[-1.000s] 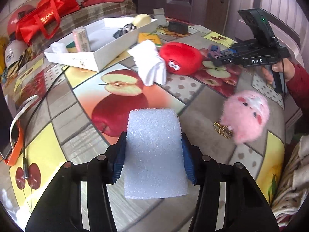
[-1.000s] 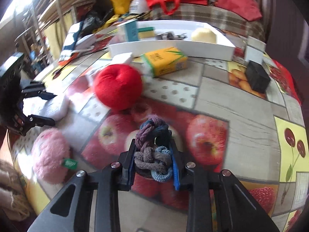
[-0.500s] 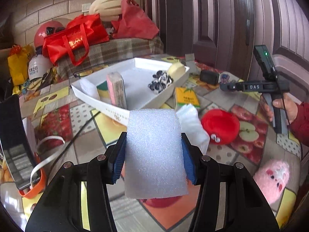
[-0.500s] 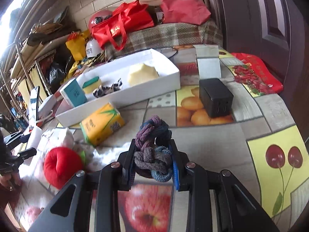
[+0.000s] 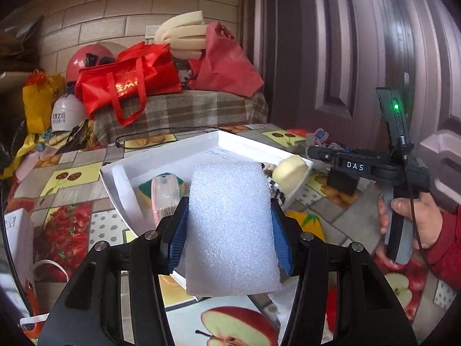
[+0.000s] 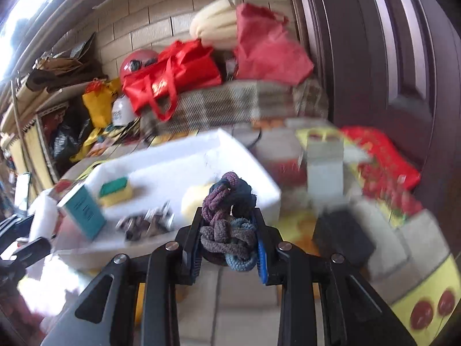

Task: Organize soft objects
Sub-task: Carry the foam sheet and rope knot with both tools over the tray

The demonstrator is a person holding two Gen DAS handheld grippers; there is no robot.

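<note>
My left gripper point(image 5: 229, 230) is shut on a white foam block point(image 5: 232, 227), held above the near edge of the white tray point(image 5: 201, 147). In the tray lie a yellow-green sponge point(image 5: 144, 186), a pink pack point(image 5: 164, 193) and a pale yellow foam piece point(image 5: 289, 168). My right gripper point(image 6: 229, 239) is shut on a knotted bundle of purple, grey and blue hair ties point(image 6: 229, 225), just in front of the same tray point(image 6: 253, 181). From the left wrist view the right gripper point(image 5: 314, 151) shows at the right, held by a hand point(image 5: 415, 216) in a red sleeve.
Red bags point(image 5: 129, 83), helmets and a plaid-covered pile point(image 5: 187, 112) stand behind the tray, a dark door point(image 5: 345, 57) to the right. A black box point(image 6: 343, 236) and a pale block point(image 6: 324, 164) sit on the fruit-print tablecloth point(image 5: 72, 173) right of the tray.
Both grippers rose and swung toward the white tray, each keeping its load. The red plush, pink plush and white cloth have dropped out of view.
</note>
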